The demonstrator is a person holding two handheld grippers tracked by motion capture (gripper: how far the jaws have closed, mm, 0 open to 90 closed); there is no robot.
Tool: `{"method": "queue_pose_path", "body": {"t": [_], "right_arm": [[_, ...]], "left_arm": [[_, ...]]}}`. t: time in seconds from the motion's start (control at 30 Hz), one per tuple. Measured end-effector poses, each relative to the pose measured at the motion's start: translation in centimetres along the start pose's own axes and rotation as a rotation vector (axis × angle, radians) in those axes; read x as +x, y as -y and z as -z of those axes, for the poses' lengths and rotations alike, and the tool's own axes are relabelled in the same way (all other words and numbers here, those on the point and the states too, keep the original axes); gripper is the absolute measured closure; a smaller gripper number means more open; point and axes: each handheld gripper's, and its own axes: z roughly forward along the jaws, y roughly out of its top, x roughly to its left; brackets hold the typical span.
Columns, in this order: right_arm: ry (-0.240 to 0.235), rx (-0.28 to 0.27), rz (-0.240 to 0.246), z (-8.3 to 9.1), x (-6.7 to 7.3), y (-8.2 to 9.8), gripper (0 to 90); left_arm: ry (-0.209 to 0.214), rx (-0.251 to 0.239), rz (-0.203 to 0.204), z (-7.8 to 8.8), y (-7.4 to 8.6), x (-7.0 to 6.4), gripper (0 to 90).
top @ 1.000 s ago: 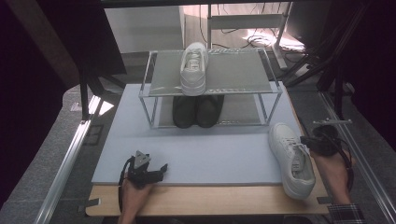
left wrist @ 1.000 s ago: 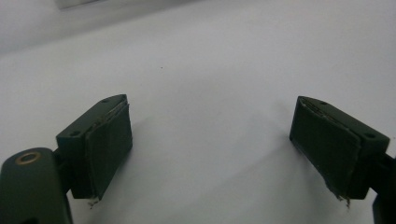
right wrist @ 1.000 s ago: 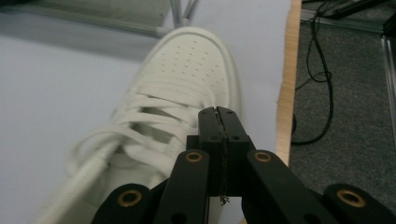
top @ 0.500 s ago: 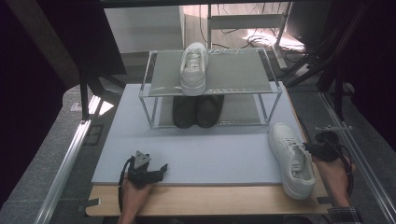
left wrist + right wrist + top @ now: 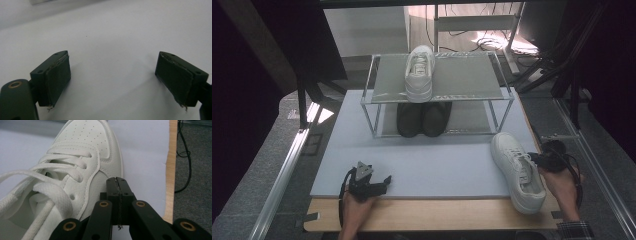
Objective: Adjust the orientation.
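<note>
The work in hand looks like putting white sneakers on the shoe rack (image 5: pixel 504 97), and it stands about half done. 1 white sneaker (image 5: pixel 419 72) already sits on the rack's top shelf, toe toward the person, and a pair of dark shoes (image 5: pixel 423 119) fills the lower shelf. The 2nd white sneaker (image 5: pixel 517 170) lies on the pale blue mat (image 5: pixel 437 165), not yet lifted.

The right gripper (image 5: pixel 543 159) sits just beside that loose sneaker, against its outer flank near the lace area. In the right gripper view the 2 jaws are pressed flat together with nothing between them, the sneaker (image 5: pixel 75 170) immediately to the left of the right gripper (image 5: pixel 119 186); I cannot tell whether they touch the leather. To take the shoe the jaws would have to open first, so picking up, carrying and setting down all remain.

The left gripper (image 5: pixel 379 182) rests on the mat's near edge, well apart from both sneakers, and in the left gripper view its jaws stand wide apart over bare mat, holding nothing.

The loose sneaker is smooth white leather with a perforated toe box, stitched panels and thick flat white laces, loosely threaded. It stands upright on its sole, toe pointing away from the right gripper, toward the rack.
</note>
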Motion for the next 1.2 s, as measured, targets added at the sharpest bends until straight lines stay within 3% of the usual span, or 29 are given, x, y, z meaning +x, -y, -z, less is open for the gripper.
{"method": "queue_pose_path", "body": {"t": [0.57,0.93,1.2], "right_arm": [[-0.058,0.017,-0.059,0.3,-1.2,2.9,90.0],[-0.087,0.015,-0.051,0.1,0.1,2.8,90.0],[-0.121,0.016,-0.024,-0.7,1.9,2.3,90.0]], "left_arm": [[-0.001,0.0,0.002,0.0,0.0,0.0,12.5],[-0.001,0.0,0.002,0.0,0.0,0.0,12.6],[-0.001,0.0,0.002,0.0,0.0,0.0,12.5]]}}
